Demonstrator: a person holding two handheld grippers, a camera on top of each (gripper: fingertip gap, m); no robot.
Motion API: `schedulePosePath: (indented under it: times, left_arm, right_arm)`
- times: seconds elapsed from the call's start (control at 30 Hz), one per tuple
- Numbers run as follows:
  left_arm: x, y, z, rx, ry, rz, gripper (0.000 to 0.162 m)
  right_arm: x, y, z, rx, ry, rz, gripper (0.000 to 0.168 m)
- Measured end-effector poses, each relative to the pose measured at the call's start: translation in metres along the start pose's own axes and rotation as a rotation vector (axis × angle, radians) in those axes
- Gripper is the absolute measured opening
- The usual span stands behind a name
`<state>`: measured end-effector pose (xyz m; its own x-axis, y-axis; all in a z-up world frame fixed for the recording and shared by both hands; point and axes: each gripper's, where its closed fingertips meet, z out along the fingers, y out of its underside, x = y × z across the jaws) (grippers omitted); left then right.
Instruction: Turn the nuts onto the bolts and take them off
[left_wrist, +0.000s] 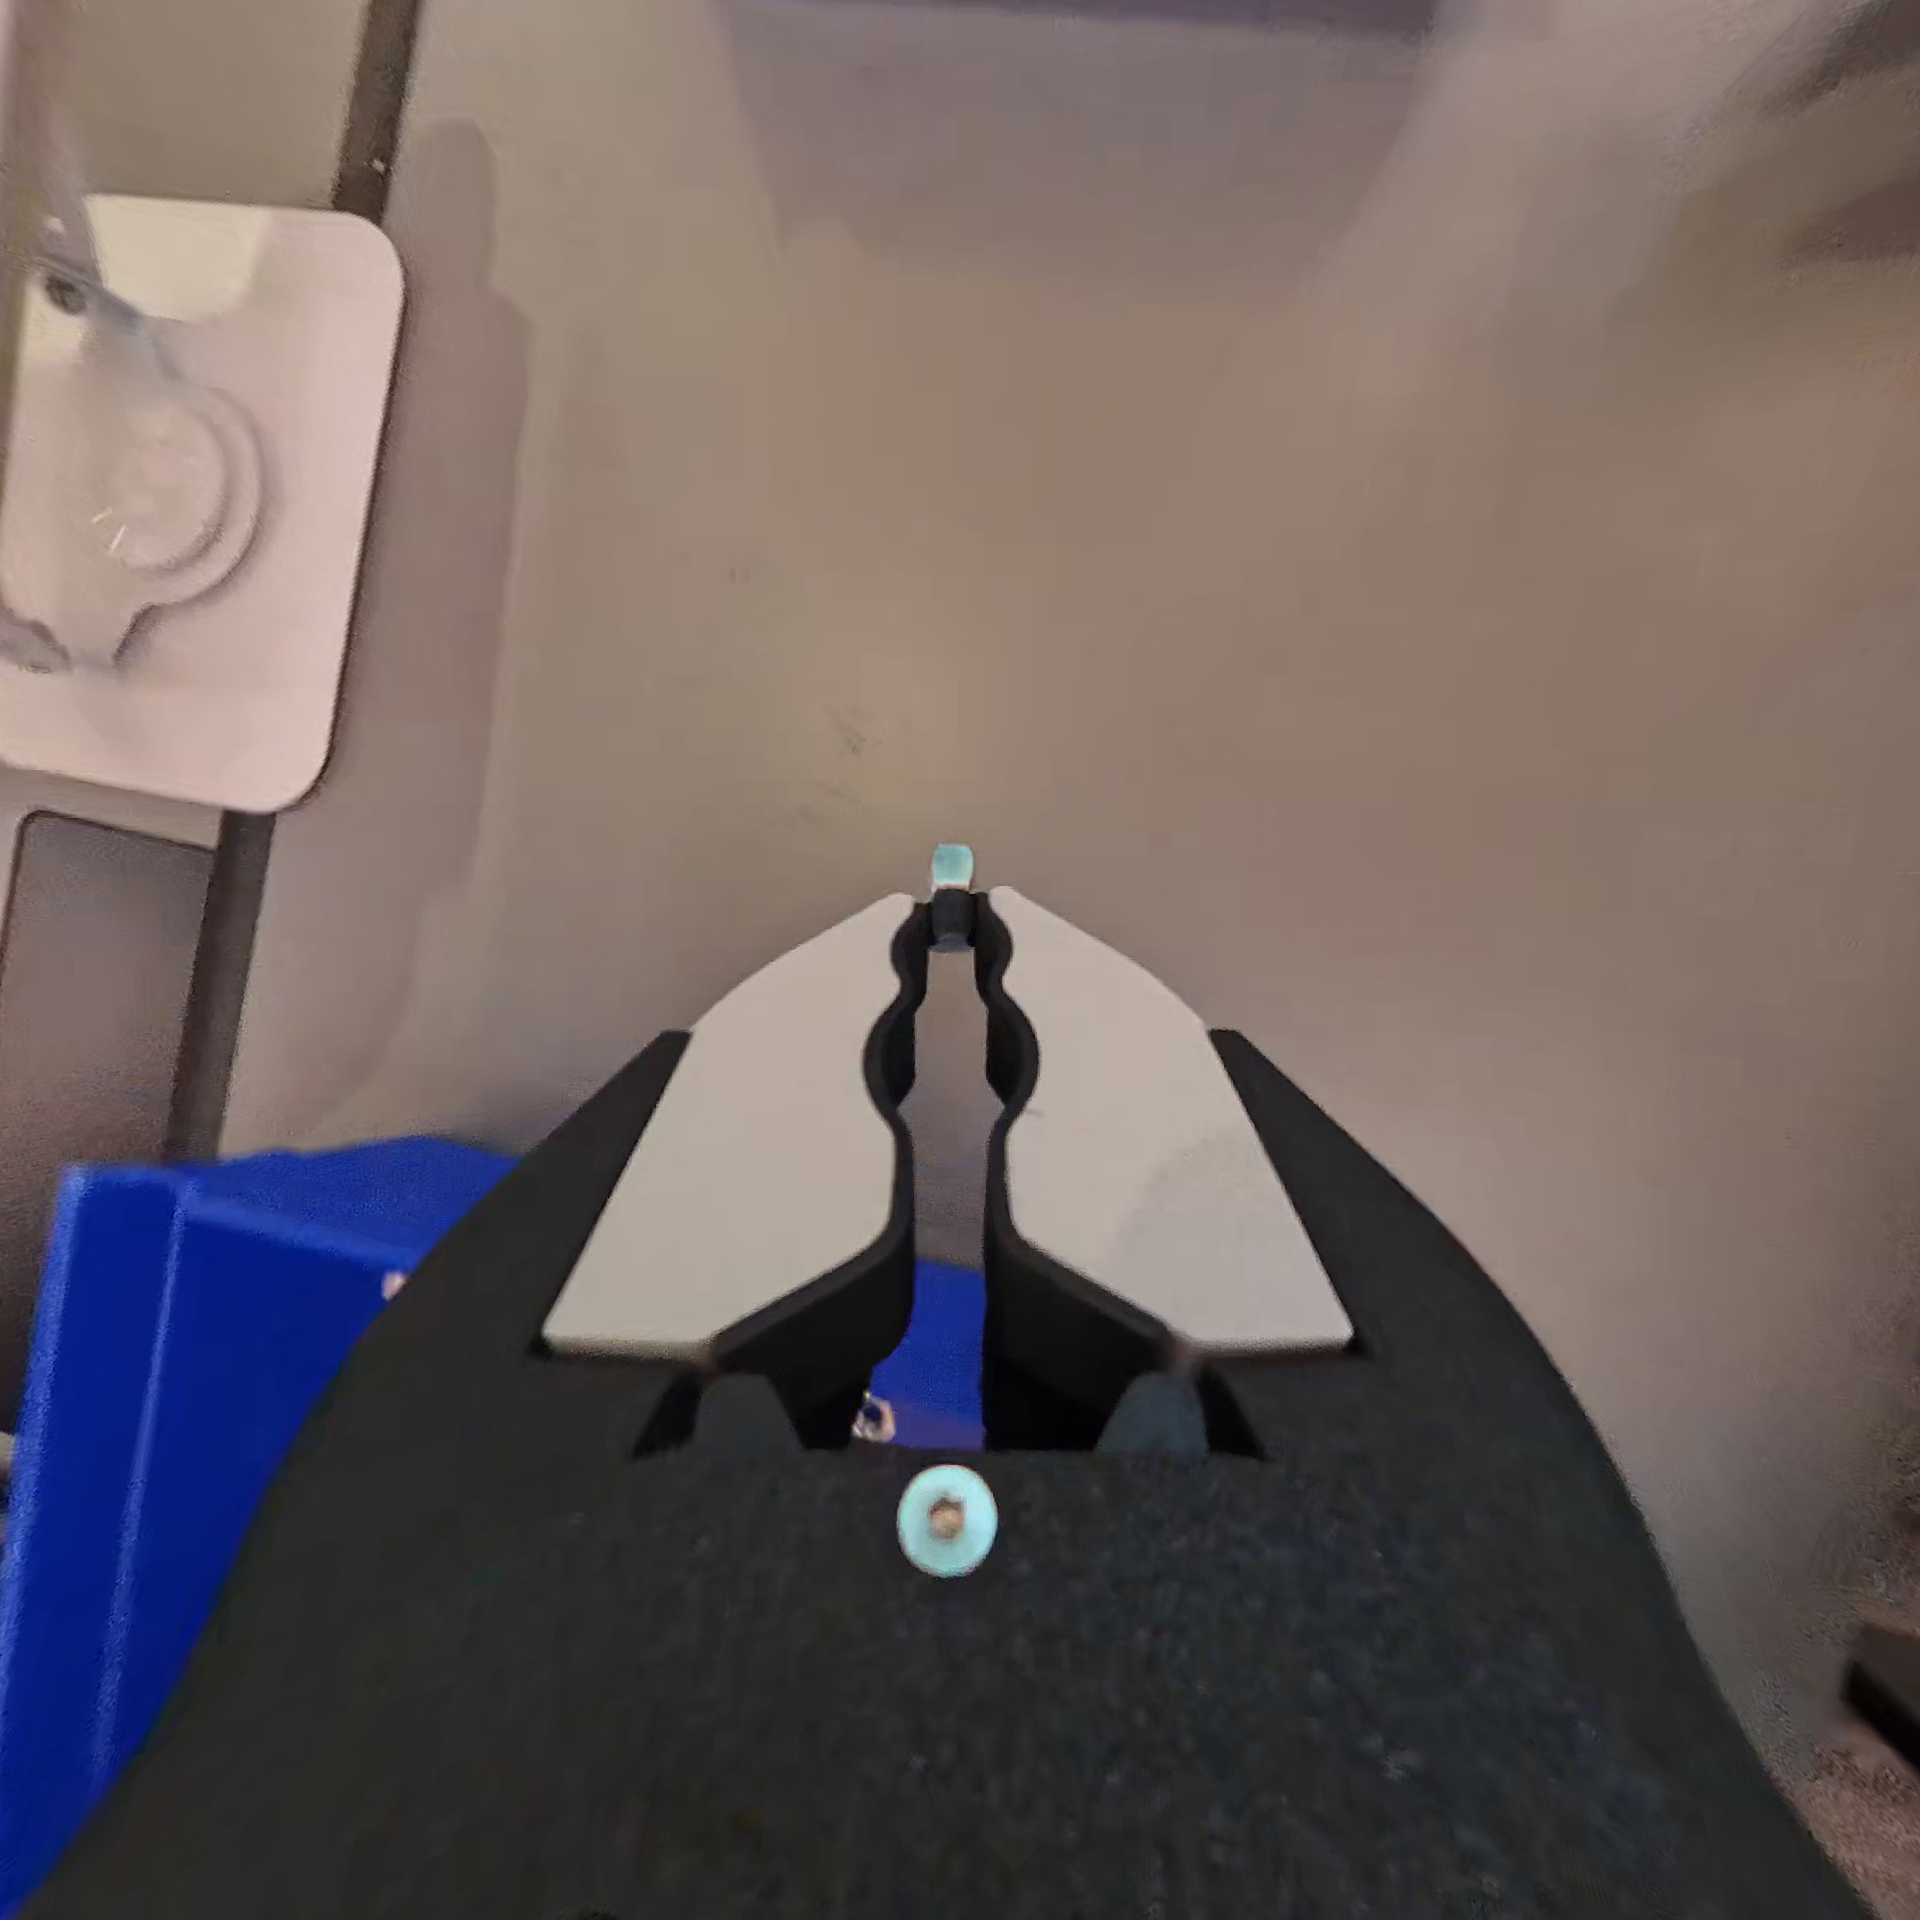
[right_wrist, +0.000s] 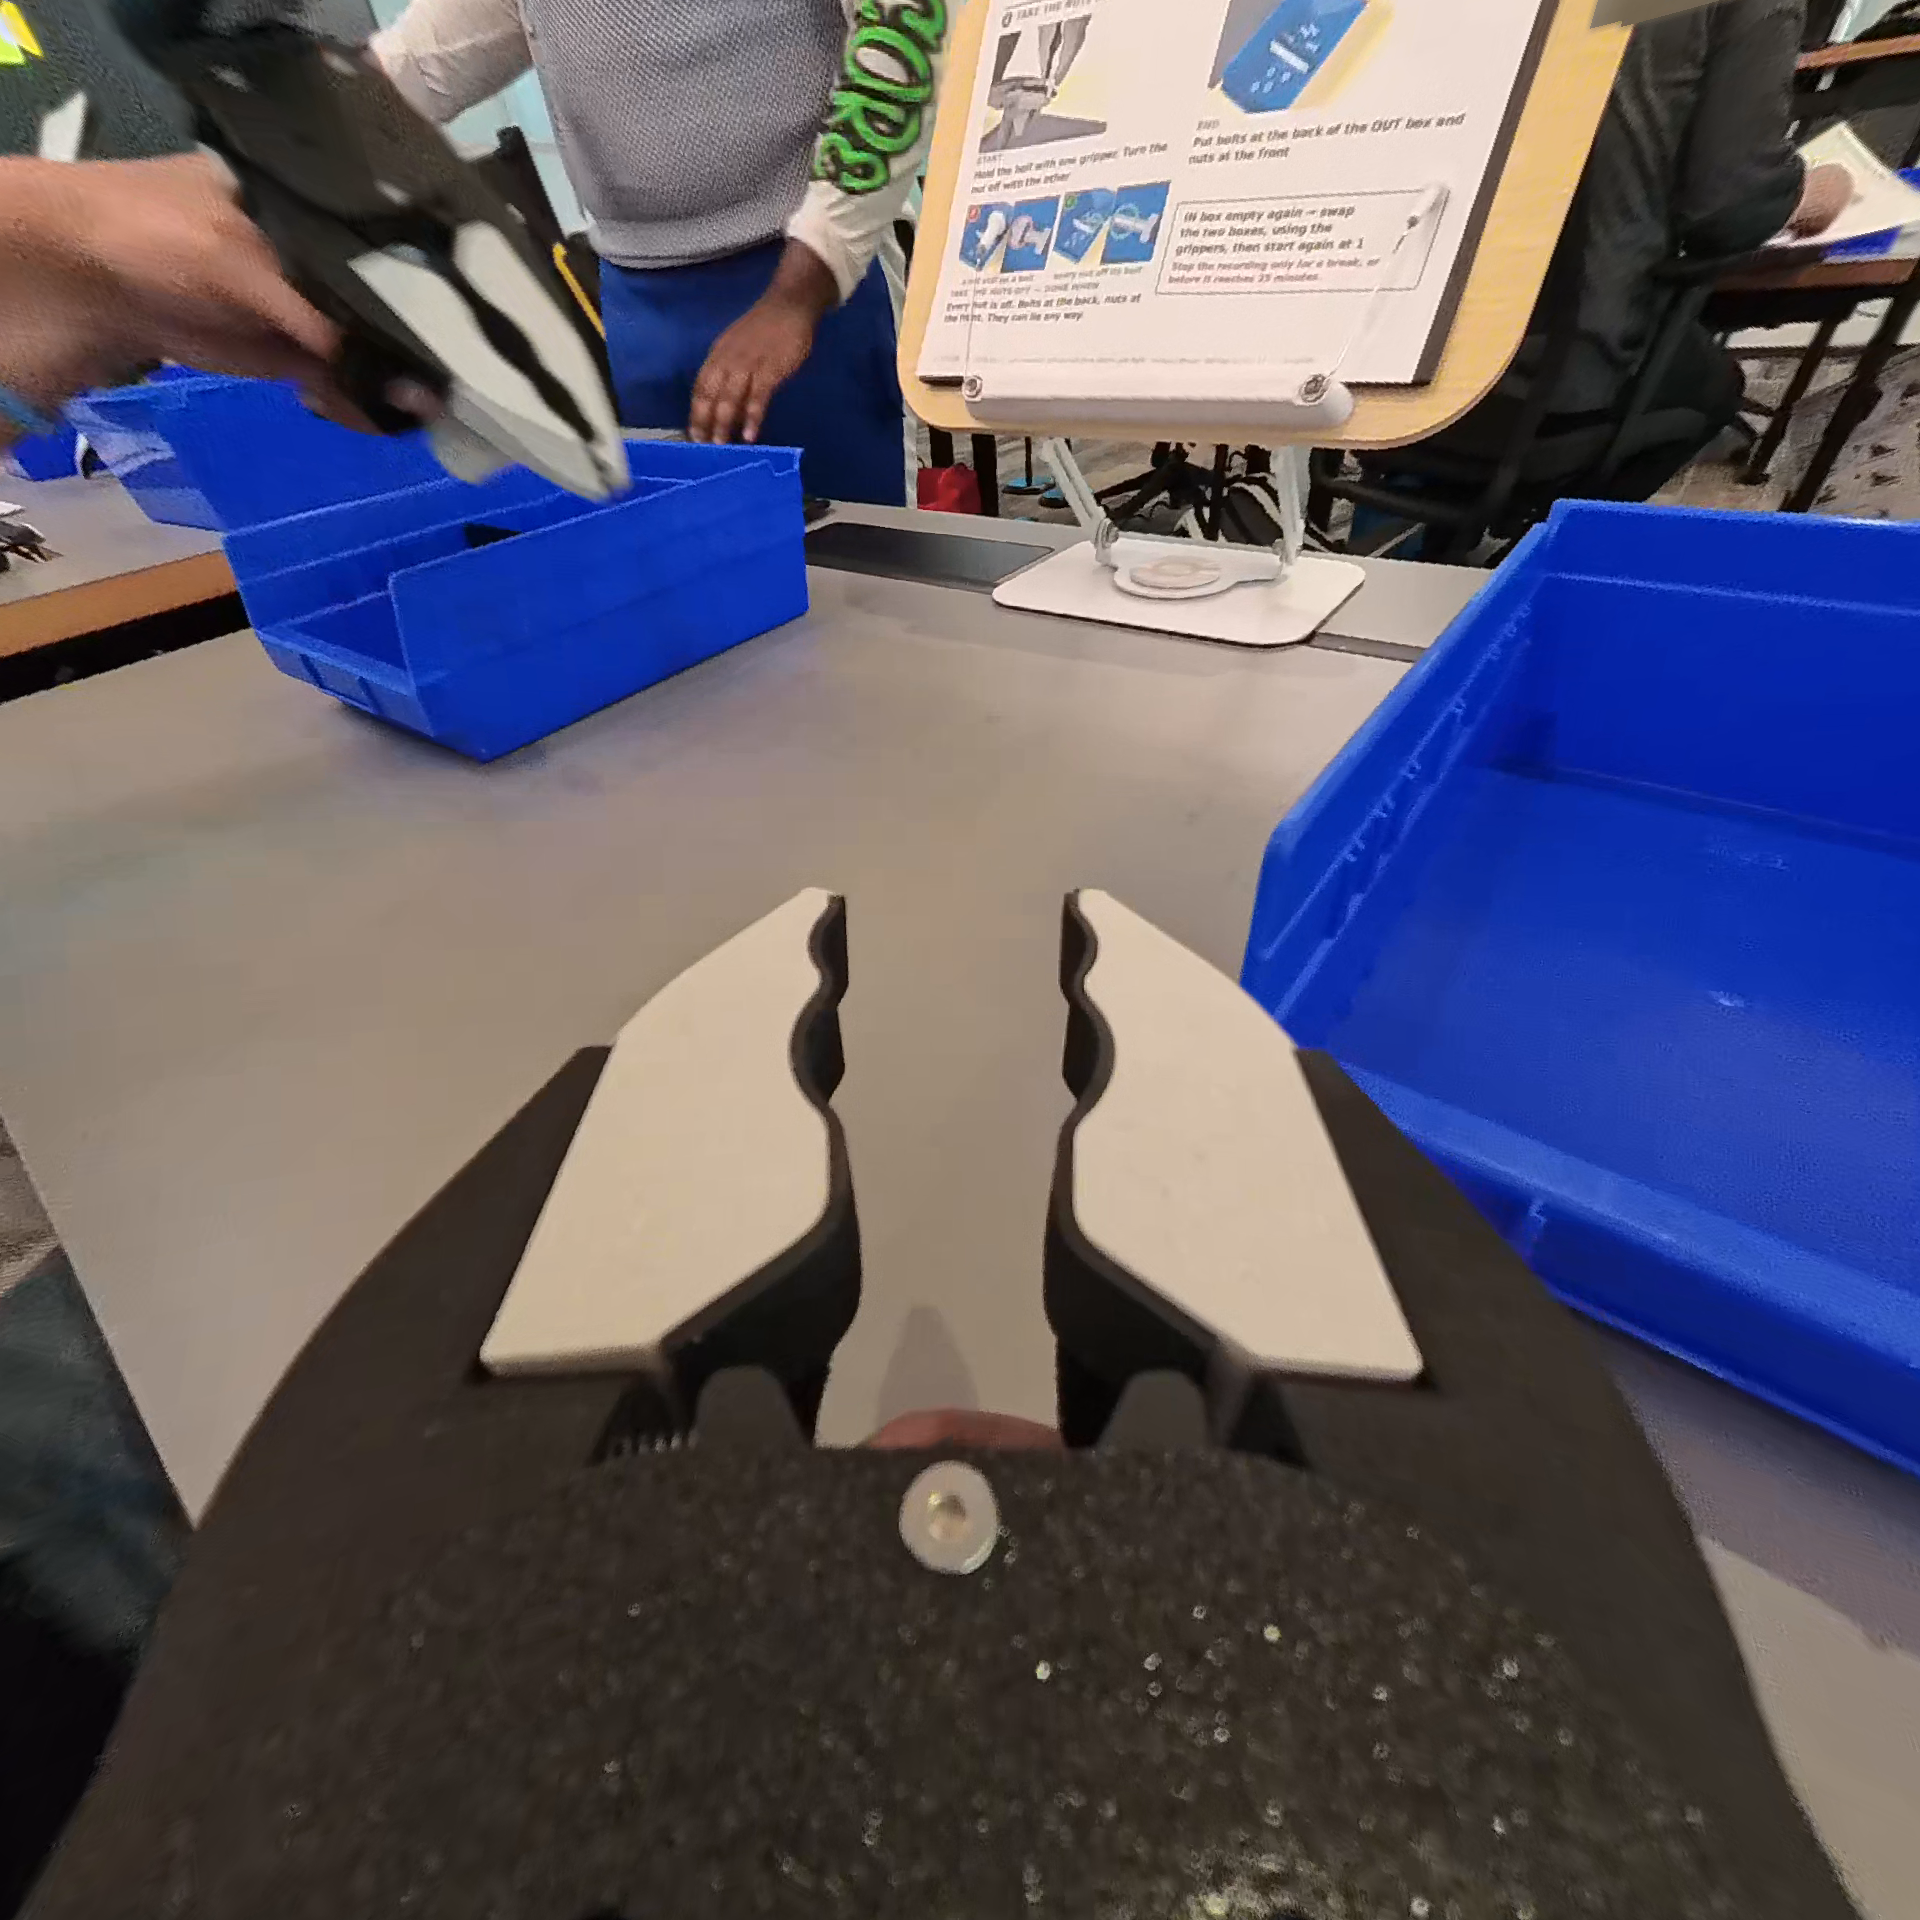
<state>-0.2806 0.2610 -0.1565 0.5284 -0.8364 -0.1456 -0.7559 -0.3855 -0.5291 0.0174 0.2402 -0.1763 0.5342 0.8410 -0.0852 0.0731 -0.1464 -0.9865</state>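
Note:
My left gripper (left_wrist: 952, 902) is shut on a small dark bolt (left_wrist: 951, 920) with a pale end, pinched at the very fingertips above the grey table (left_wrist: 1195, 623). In the right wrist view the left gripper (right_wrist: 603, 478) hangs tilted down over the divided blue bin (right_wrist: 520, 623) at the far left; the bolt is too small to make out there. My right gripper (right_wrist: 954, 914) is open and empty, low over the table (right_wrist: 727, 831), just left of a large blue bin (right_wrist: 1610, 935) whose visible inside is bare. I see no nuts.
A white stand (right_wrist: 1174, 592) at the table's far edge carries an instruction board (right_wrist: 1195, 208); its base also shows in the left wrist view (left_wrist: 187, 499), with a blue bin (left_wrist: 208, 1351) at lower left. People stand behind the table (right_wrist: 727, 208).

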Motion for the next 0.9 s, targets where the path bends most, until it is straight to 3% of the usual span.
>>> schedulePosePath:
  times: [0.03, 0.2, 0.33, 0.67, 0.73, 0.8, 0.9]
  left_arm:
    - [-0.004, -0.005, 0.021, -0.064, -0.018, 0.016, 0.007]
    - [-0.021, -0.016, 0.115, -0.246, -0.010, -0.212, 0.007]
    - [-0.019, -0.017, 0.142, -0.304, -0.010, -0.261, 0.007]
    - [0.005, -0.013, 0.162, -0.315, 0.029, -0.276, 0.008]
    - [0.007, -0.014, 0.162, -0.304, 0.024, -0.285, 0.017]
    - [0.007, -0.012, 0.158, -0.314, -0.002, -0.300, 0.038]
    - [0.000, -0.015, 0.123, -0.265, -0.084, -0.333, 0.052]
  right_arm:
    - [0.000, 0.000, -0.001, 0.004, -0.003, 0.006, 0.039]
    - [0.001, 0.001, -0.008, 0.009, 0.001, 0.011, 0.038]
    - [0.006, 0.004, -0.018, 0.012, 0.007, 0.021, 0.038]
    - [0.019, 0.007, -0.028, 0.026, 0.004, 0.109, 0.038]
    - [0.020, 0.007, -0.026, 0.023, 0.000, 0.120, 0.038]
    - [0.021, 0.008, -0.025, 0.022, -0.002, 0.130, 0.038]
    - [0.022, 0.005, -0.024, 0.029, -0.005, 0.146, 0.038]
